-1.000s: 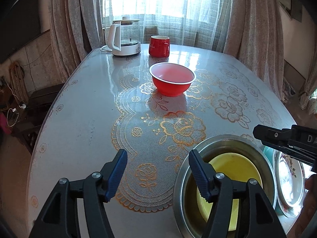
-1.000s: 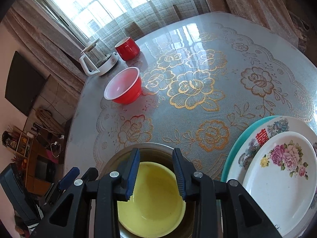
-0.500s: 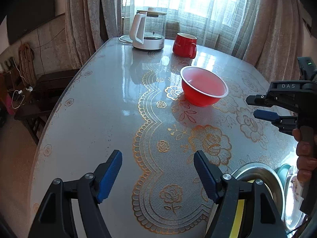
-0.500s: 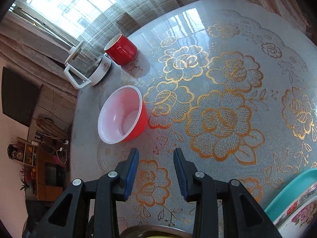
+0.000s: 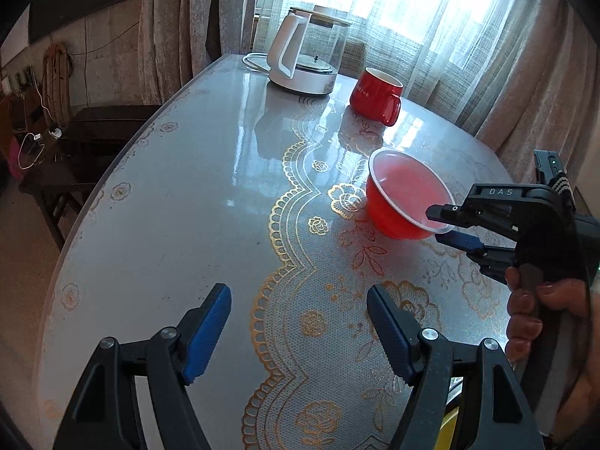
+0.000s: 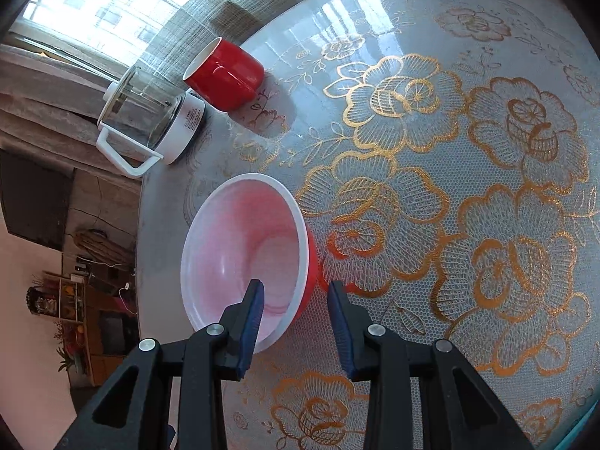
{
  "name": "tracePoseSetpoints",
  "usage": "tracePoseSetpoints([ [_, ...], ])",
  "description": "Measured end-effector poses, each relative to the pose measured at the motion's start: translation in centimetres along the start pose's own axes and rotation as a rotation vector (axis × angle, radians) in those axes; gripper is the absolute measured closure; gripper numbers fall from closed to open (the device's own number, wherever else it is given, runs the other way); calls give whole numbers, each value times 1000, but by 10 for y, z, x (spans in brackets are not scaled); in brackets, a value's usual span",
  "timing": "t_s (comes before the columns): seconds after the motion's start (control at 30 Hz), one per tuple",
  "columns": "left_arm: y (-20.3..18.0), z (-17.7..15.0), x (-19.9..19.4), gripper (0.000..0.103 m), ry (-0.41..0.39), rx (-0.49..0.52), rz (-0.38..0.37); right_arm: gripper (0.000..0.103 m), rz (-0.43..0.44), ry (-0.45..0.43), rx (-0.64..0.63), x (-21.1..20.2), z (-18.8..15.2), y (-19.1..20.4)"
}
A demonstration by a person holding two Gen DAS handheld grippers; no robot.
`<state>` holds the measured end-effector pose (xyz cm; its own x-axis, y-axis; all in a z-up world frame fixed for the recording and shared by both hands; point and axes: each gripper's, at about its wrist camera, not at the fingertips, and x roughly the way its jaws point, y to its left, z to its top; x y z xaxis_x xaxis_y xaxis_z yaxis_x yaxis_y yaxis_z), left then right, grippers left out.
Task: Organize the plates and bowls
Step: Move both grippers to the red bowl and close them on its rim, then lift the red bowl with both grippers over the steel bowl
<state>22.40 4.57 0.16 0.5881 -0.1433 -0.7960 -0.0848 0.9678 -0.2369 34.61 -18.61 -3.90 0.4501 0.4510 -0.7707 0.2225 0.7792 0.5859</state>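
A red bowl (image 6: 243,258) with a pale pink inside stands upright on the table; it also shows in the left wrist view (image 5: 407,200). My right gripper (image 6: 294,326) is open, one finger over the bowl's inside and the other outside its near rim, straddling the wall. In the left wrist view the right gripper (image 5: 444,223) reaches the bowl's right rim from the right. My left gripper (image 5: 300,328) is open and empty, low over the lace cloth, well short of the bowl. A sliver of a yellow bowl (image 5: 448,431) shows at the bottom edge.
A glass kettle on a white base (image 5: 305,62) and a red mug (image 5: 377,95) stand at the far end near the curtains; both show in the right wrist view, the kettle (image 6: 150,123) and the mug (image 6: 225,73). The table's left edge (image 5: 97,195) drops to the floor.
Both grippers moved forward, away from the stacked metal and yellow bowls and the plates. The right gripper reached the red bowl and now straddles its rim.
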Motion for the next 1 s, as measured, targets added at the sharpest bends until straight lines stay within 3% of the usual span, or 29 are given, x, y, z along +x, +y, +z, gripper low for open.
tracePoseSetpoints([
  [0.13,-13,11,5,27,-27,17,-22,88,8,16,0,0,-5,-4],
  [0.33,-34,24,24,30,-6,57,-55,90,8,50,0,-14,-16,-20],
  [0.43,-42,29,35,40,22,66,-70,91,-6,57,-9,-22,-22,-25],
  [0.5,-46,31,44,52,47,67,-87,91,-6,49,-11,-26,-25,-27],
  [0.63,-57,32,52,62,64,97,-122,91,-6,50,-1,-29,-29,-32],
  [0.77,-63,28,55,84,68,134,-116,91,2,49,-1,-30,-32,-33],
  [0.9,-67,26,53,93,56,165,-94,91,-4,44,-14,-30,-34,-27],
  [1.0,-66,24,52,93,53,162,-94,91,-4,42,-13,-30,-36,-25],
])
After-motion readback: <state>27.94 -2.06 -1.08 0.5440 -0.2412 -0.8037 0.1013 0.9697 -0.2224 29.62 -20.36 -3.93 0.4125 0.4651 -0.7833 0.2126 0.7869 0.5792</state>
